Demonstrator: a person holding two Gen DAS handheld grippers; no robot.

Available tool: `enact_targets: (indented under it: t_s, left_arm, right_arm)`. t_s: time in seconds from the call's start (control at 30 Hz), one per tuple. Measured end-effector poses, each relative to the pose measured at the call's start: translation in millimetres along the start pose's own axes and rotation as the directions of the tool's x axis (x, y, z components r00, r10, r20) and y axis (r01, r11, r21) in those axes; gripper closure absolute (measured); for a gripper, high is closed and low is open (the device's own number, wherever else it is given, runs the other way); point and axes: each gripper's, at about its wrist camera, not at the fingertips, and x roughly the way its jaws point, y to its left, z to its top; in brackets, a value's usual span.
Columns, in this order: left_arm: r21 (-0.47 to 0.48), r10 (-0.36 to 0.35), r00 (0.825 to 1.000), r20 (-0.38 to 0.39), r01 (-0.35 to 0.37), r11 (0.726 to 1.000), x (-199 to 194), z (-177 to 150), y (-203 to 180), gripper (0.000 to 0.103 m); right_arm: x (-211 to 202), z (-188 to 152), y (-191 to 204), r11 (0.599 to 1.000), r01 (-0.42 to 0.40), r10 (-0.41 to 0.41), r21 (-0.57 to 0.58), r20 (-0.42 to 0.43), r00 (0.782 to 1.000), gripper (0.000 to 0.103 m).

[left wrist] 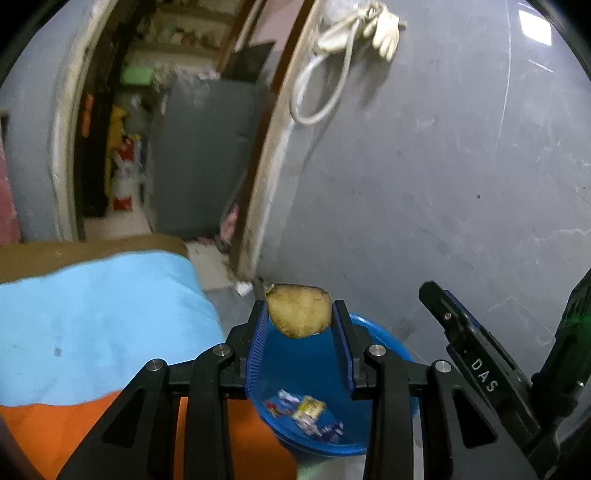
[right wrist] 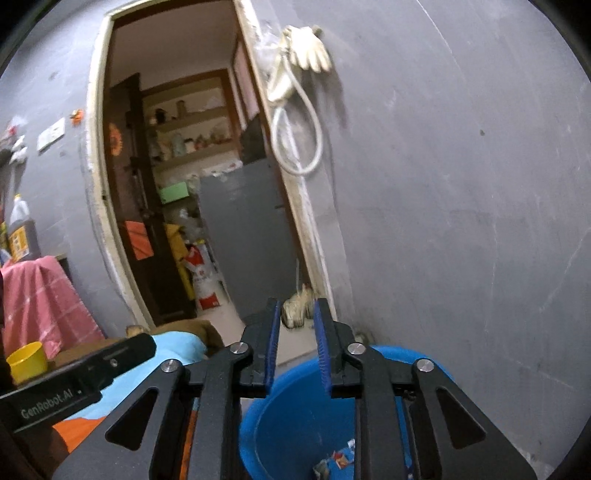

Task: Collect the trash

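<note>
Grey scuffed wall (left wrist: pixel 424 166) fills most of the left wrist view, with a doorway (left wrist: pixel 177 147) on the left that opens into a cluttered storage room, all pretty blurry. A white glove (left wrist: pixel 386 31) and a looped white hose (left wrist: pixel 325 92) hang on the wall beside the door frame. Down low, the left gripper (left wrist: pixel 300 314) has its blue pads pinching a brownish-yellow peel-like scrap (left wrist: pixel 298 310) right at the tips, and it hangs over a blue basin (left wrist: pixel 388 343) on the floor. A few colourful wrappers (left wrist: pixel 306 413) already lie at the bottom of the basin. Left of that there's a light blue cloth (left wrist: pixel 103 325) with an orange cloth (left wrist: pixel 48 439) under it, and the right gripper's black body pokes in from the right edge. Over to the right wrist view: same grey wall (right wrist: pixel 461 184) and doorway (right wrist: pixel 184 184), much sharper here, shelves and a grey cabinet (right wrist: pixel 247 236) inside, glove (right wrist: pixel 306 48) and hose (right wrist: pixel 295 136) hanging by the frame. The right gripper (right wrist: pixel 296 314) has its pads spread a little with nothing between them, sitting above the blue basin (right wrist: pixel 280 424), where some wrappers (right wrist: pixel 338 459) show at the bottom. A yellow cup (right wrist: pixel 27 360) and a pink cloth (right wrist: pixel 40 302) sit off at the left.
</note>
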Motion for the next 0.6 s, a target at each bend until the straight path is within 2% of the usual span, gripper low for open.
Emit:
enact_targets:
  t_s: [0.03, 0.17, 0.33, 0.6]
  left_arm:
    - [-0.003, -0.007, 1.000, -0.021, 0.007, 1.000, 5, 0, 1, 0.072]
    - [-0.014, -0.015, 0.998, -0.063, 0.014, 1.000, 18, -5, 4, 0.059]
    - [-0.021, -0.013, 0.998, -0.069, 0.012, 1.000, 19, -10, 7, 0.057]
    - [-0.029, 0.007, 0.999, -0.052, -0.009, 1.000, 13, -8, 10, 0.057]
  right_arm:
    - [1, 0, -3, 1.000, 0.006, -0.006, 0.010, -0.008, 1.000, 0.070]
    - [4, -2, -18, 0.998, 0.030, -0.028, 0.061, -0.038, 0.999, 0.068]
    - [2, -1, -26, 0.995, 0.041, -0.038, 0.093, -0.039, 0.999, 0.060]
    - [-1, -1, -25, 0.995, 0.040, -0.037, 0.086, -0.037, 0.999, 0.056]
